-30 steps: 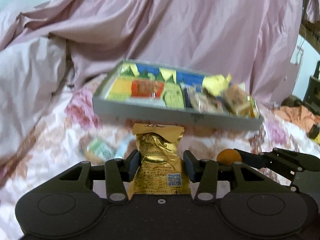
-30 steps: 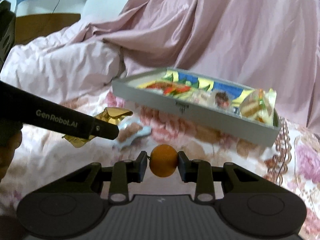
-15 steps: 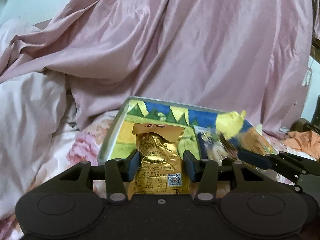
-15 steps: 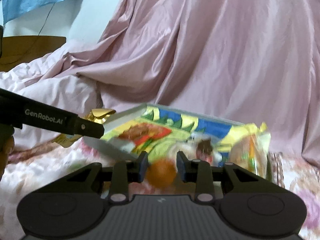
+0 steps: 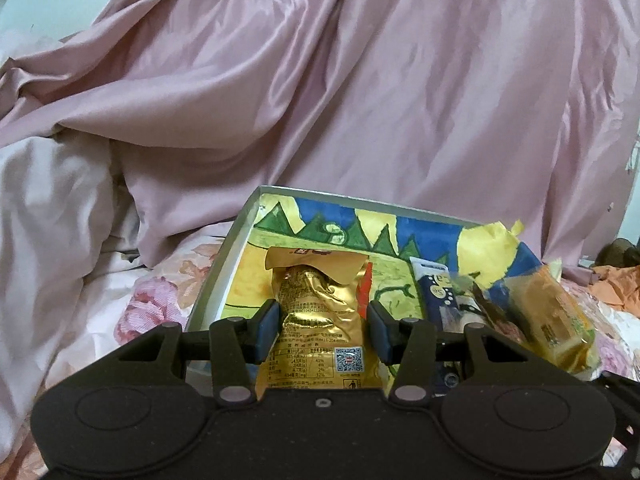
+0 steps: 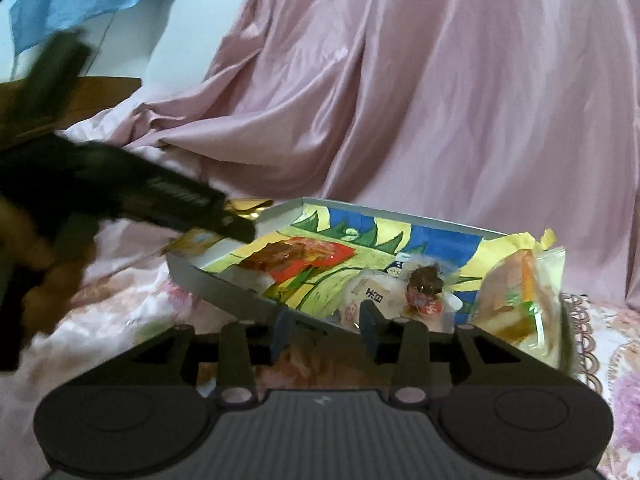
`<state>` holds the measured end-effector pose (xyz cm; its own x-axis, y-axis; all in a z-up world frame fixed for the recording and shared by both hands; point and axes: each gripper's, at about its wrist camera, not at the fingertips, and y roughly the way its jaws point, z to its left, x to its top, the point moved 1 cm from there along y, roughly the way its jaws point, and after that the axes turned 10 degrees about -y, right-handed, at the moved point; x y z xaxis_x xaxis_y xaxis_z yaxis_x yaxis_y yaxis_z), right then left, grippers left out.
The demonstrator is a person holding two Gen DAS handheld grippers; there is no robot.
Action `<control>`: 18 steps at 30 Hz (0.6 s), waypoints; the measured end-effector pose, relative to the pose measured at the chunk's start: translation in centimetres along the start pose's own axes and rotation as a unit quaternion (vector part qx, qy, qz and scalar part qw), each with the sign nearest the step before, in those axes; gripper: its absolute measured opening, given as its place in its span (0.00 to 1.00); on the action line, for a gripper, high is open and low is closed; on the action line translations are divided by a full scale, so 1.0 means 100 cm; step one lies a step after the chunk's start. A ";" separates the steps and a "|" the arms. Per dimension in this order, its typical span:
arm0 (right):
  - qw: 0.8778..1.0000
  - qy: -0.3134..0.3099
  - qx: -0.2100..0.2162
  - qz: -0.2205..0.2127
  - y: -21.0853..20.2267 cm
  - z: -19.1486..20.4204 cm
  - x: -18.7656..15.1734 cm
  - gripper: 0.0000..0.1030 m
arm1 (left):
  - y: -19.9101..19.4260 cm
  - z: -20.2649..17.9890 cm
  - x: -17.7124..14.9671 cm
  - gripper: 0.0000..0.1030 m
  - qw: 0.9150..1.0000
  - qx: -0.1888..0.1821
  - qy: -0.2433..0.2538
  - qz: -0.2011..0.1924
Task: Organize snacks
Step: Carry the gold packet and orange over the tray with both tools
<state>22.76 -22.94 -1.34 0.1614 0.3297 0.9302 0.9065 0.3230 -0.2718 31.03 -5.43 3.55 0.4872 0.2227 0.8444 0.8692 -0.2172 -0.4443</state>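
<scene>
My left gripper is shut on a crinkled gold snack packet and holds it upright over the left end of the grey tray, which has a colourful painted lining. In the right wrist view the tray lies just ahead and the left gripper is a dark blur at its far left corner, with the gold packet at its tip. My right gripper hovers at the tray's near rim; its jaws are opening and nothing shows between them. The orange round snack is out of sight.
Several snacks fill the tray's right half: a blue-white packet, a yellow-wrapped cake, a red packet and a sandwich-like pack. Pink bedding rises behind. A hand holds the left gripper.
Both grippers moved forward to the tray. The gold packet, still gripped, now hangs over the tray. The right jaws have parted and the orange round snack is gone from between them.
</scene>
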 end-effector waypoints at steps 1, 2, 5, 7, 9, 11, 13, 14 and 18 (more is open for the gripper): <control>1.000 0.000 0.001 -0.001 -0.002 0.001 -0.001 0.43 | 0.003 0.000 0.001 0.48 1.000 0.001 -0.001 0.002; 1.000 0.002 0.001 -0.003 -0.003 0.001 -0.001 0.43 | 0.004 -0.001 0.001 0.49 1.000 0.001 -0.001 0.003; 1.000 0.000 -0.004 -0.010 -0.001 0.000 0.003 0.43 | 0.010 -0.003 0.001 0.49 1.000 0.007 0.005 0.004; 1.000 0.007 -0.004 -0.008 0.002 -0.003 0.003 0.43 | 0.014 -0.003 0.002 0.49 1.000 0.009 0.003 0.007; 1.000 0.013 -0.007 -0.007 0.004 -0.005 0.002 0.45 | 0.017 -0.003 0.002 0.49 1.000 0.011 0.002 0.010; 1.000 0.017 -0.011 -0.008 0.006 -0.007 0.001 0.47 | 0.020 -0.003 0.002 0.49 1.000 0.011 0.002 0.014; 1.000 0.020 -0.014 -0.011 0.006 -0.007 0.001 0.50 | 0.023 -0.003 0.002 0.50 1.000 0.011 0.002 0.016; 1.000 0.020 -0.015 -0.013 0.006 -0.006 0.001 0.53 | 0.024 -0.003 0.001 0.50 1.000 0.011 0.002 0.016; 1.000 0.021 -0.017 -0.015 0.007 -0.006 -0.001 0.55 | 0.027 -0.002 -0.001 0.50 1.000 0.010 -0.002 0.018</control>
<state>23.60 -23.23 -1.46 0.1489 0.2821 0.9478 0.9240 0.3017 -0.2349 33.33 -6.22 2.36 0.5186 0.2179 0.8268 0.8525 -0.2052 -0.4807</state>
